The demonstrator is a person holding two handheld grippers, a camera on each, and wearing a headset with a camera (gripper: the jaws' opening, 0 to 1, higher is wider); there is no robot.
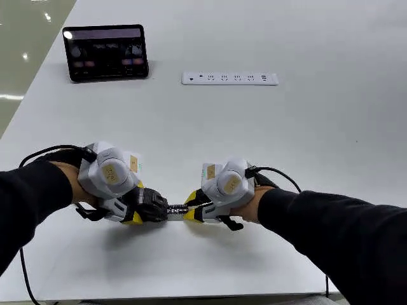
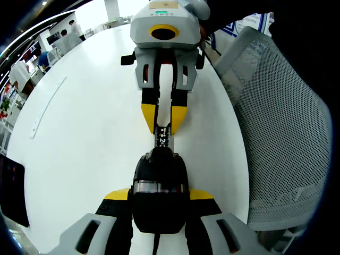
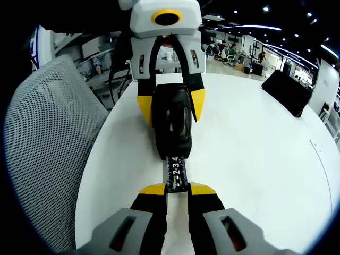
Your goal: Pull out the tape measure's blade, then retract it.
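Observation:
A black tape measure [image 1: 152,207] [image 2: 159,186] [image 3: 171,119] rests low over the white table, held by its case between the yellow-tipped fingers of my left gripper [image 1: 138,206] [image 2: 159,195]. A short length of blade [image 1: 176,209] [image 2: 162,139] [image 3: 176,172] with printed numbers sticks out of it. My right gripper [image 1: 191,208] [image 3: 177,190] faces the left one and is shut on the blade's end. The two grippers stand close together near the table's front edge.
A dark tablet [image 1: 105,53] stands at the back left of the table [image 1: 210,121], and a white power strip [image 1: 229,78] lies at the back middle. A grey mesh chair [image 2: 279,133] [image 3: 45,143] is beside the table edge. Cables trail from both grippers.

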